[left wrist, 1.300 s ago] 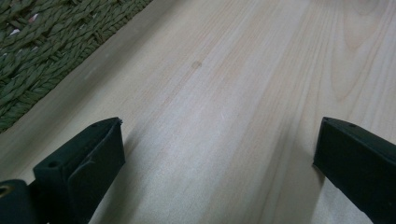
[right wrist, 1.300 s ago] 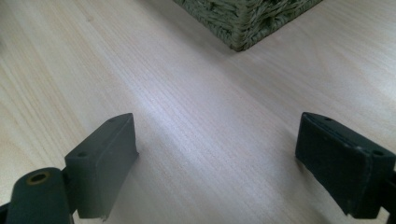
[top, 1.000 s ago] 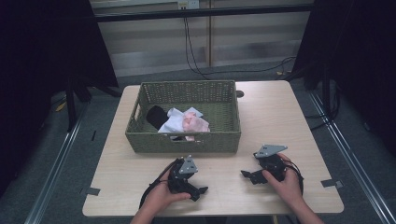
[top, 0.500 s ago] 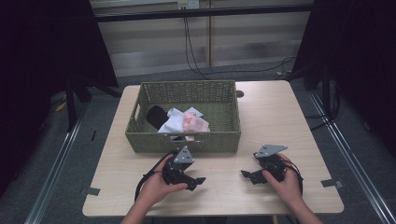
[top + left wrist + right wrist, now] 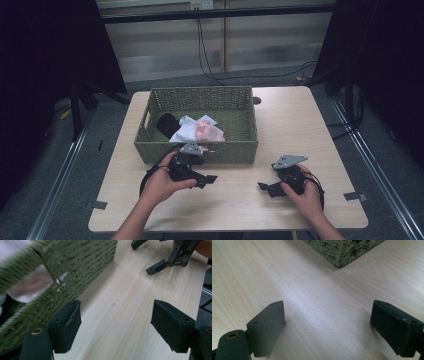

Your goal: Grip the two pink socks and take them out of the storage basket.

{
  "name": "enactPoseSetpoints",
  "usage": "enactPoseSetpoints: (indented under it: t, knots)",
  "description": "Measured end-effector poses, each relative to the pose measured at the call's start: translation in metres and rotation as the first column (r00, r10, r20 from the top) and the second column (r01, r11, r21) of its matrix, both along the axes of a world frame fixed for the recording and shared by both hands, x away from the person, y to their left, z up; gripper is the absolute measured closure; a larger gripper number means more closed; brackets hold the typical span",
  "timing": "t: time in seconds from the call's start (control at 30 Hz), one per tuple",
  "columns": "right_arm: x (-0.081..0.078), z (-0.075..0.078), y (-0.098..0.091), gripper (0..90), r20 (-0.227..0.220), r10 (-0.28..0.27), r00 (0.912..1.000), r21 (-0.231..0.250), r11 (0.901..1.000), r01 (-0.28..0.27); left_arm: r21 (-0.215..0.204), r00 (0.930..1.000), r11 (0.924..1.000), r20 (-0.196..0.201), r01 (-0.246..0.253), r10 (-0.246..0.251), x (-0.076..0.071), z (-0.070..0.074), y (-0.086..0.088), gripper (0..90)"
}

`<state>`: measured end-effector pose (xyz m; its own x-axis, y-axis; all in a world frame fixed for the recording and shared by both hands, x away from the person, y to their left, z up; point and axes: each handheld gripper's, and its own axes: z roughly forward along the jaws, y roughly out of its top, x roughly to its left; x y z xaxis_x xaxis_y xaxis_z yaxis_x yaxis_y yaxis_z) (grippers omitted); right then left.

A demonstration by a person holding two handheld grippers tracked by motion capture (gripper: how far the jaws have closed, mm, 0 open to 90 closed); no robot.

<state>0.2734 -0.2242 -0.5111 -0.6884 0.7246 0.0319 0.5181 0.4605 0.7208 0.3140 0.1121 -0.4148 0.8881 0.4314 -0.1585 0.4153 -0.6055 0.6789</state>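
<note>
Fingers of both grippers wide open, empty. Left gripper [image 5: 192,172] moved up to basket [image 5: 200,150] wall since earlier; probably reaching for cloth [image 5: 197,129].

A lab-like recording space: a bare wooden table [image 5: 310,125] stands alone on grey floor [image 5: 60,200], hemmed by black curtains [image 5: 50,50], with floor rails [image 5: 372,172], dangling cables [image 5: 205,45] and a wall socket [image 5: 201,5] behind

One woven basket [image 5: 200,145], one table [image 5: 280,120], two hand-held grippers, left [image 5: 192,172] and right [image 5: 280,182], one black item [image 5: 167,125], some pale cloths [image 5: 197,130].
</note>
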Motion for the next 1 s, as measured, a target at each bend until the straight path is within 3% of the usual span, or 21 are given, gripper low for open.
enactPoseSetpoints:
  t: [0.13, 0.17, 0.5, 0.67, 0.8, 0.83, 0.9, 0.93, 1.0]
  knots:
    - [0.000, 0.000, 0.000, 11.8, 0.000, 0.001, 1.0000, -0.001, 1.0000, -0.001, 0.015, 0.9997, 0.9998, -0.020, -0.013, 0.013, 0.005, 0.011, 0.000, 24.2]
    - [0.000, 0.000, 0.000, 11.8, 0.000, 0.001, 1.0000, 0.000, 1.0000, -0.001, 0.020, 0.9991, 0.9996, -0.037, -0.021, 0.022, 0.010, 0.020, 0.001, 24.6]
    - [0.000, 0.000, 0.000, 11.8, 0.000, 0.000, 1.0000, -0.001, 1.0000, 0.000, 0.060, 0.9954, 0.9946, -0.040, -0.084, 0.087, 0.037, 0.046, 0.001, 26.7]
    - [0.000, 0.000, 0.000, 11.7, 0.000, 0.000, 1.0000, 0.000, 1.0000, 0.000, 0.108, 0.9925, 0.9889, -0.055, -0.103, 0.109, 0.055, 0.049, -0.001, 28.6]
    - [0.000, 0.000, 0.000, 11.8, 0.000, 0.000, 1.0000, 0.000, 1.0000, 0.000, 0.121, 0.9872, 0.9832, -0.065, -0.137, 0.146, 0.065, 0.048, -0.002, 30.2]
    - [0.000, 0.000, 0.000, 11.7, 0.000, 0.001, 1.0000, 0.000, 1.0000, -0.001, 0.138, 0.9829, 0.9778, -0.074, -0.158, 0.169, 0.072, 0.047, -0.002, 30.5]
    - [0.000, 0.000, 0.000, 11.8, 0.000, 0.000, 1.0000, 0.000, 1.0000, 0.000, 0.142, 0.9813, 0.9763, -0.079, -0.163, 0.175, 0.074, 0.047, -0.002, 30.9]
    - [0.000, 0.000, 0.000, 11.8, 0.000, 0.000, 1.0000, -0.001, 1.0000, 0.000, 0.147, 0.9761, 0.9720, -0.091, -0.183, 0.198, 0.082, 0.046, -0.001, 31.0]
    - [0.000, 0.000, 0.000, 11.8, -0.001, -0.003, 1.0000, 0.002, 1.0000, 0.003, 0.158, 0.9730, 0.9684, -0.096, -0.193, 0.210, 0.085, 0.045, -0.001, 31.6]
